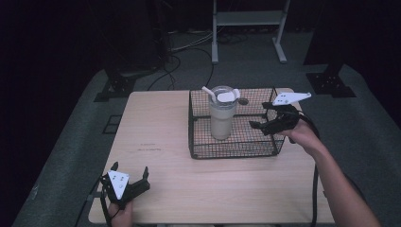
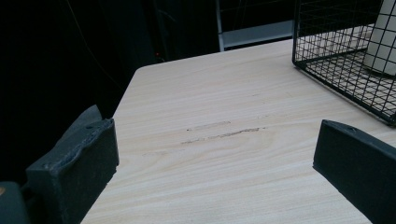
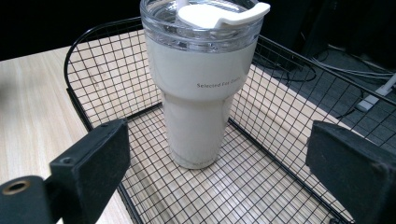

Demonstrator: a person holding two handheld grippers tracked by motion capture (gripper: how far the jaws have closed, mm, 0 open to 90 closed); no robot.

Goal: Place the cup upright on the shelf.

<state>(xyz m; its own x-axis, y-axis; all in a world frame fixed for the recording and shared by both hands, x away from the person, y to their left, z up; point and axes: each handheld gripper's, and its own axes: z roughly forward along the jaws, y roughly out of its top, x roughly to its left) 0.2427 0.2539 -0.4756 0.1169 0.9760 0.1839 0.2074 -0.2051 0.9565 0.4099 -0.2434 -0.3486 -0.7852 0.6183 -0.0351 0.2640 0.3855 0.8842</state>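
Dark floor and black surroundings ring a pale wooden table point(image 1: 179, 179), with a white metal frame point(image 1: 248, 19) standing beyond its far edge at about twelve o'clock.

At the table's seven o'clock corner the left gripper point(image 1: 130, 182) rests low near the front edge, held from below by a hand point(image 1: 119, 213). Its jaws stand wide apart with nothing between them; the left gripper view looks across bare wood bearing two faint dark scuff marks point(image 2: 219, 131), with the basket's corner off at two o'clock.

Right of centre, toward one o'clock on the tabletop, sits a black wire basket point(image 1: 231, 147). A cream tumbler point(image 1: 222, 118) stands upright inside it, on the mesh floor toward the left half, apart from the walls. It carries a clear lid point(image 3: 201, 28) with a white tab, and a white straw point(image 1: 208, 93) leans out toward eleven o'clock.

At three o'clock of the tumbler the right gripper point(image 1: 265, 120) reaches over the basket's right wall, near the tumbler but apart from it. Its jaws gape wide and grasp nothing; in the right gripper view the tumbler stands ahead between them, untouched.
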